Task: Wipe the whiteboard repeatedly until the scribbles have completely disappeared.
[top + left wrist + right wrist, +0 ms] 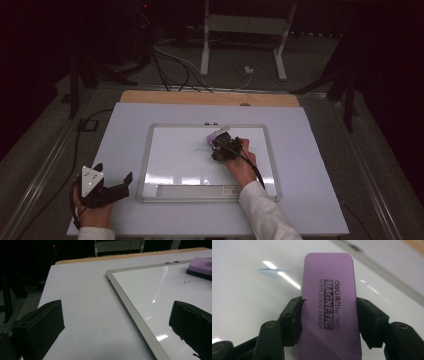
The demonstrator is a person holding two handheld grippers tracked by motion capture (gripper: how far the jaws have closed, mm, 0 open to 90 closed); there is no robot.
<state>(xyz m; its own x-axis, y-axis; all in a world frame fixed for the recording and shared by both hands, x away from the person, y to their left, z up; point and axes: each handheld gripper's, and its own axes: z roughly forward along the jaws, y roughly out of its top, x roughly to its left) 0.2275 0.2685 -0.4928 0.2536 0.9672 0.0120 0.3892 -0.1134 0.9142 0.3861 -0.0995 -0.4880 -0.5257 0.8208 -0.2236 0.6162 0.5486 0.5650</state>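
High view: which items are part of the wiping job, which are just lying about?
In use:
purple eraser, clamped in right tongs
whiteboard
blue mark

Idle:
left tongs, open, beside the board
floor cables
white stand

Free room and obstacles on the table [125, 150]. The whiteboard [180, 155] lies flat at the centre with a low raised frame [130, 307] and a pen tray [197, 191] along its near edge; the bare table surface left of the frame and the board's left half stand open to a pass. On the board's upper right the right gripper [220, 142], its jaws pressed on the purple eraser [329, 302], blocks the way beside a blue mark [186, 280], while the left gripper [112, 182], jaws spread apart, occupies the near left corner.
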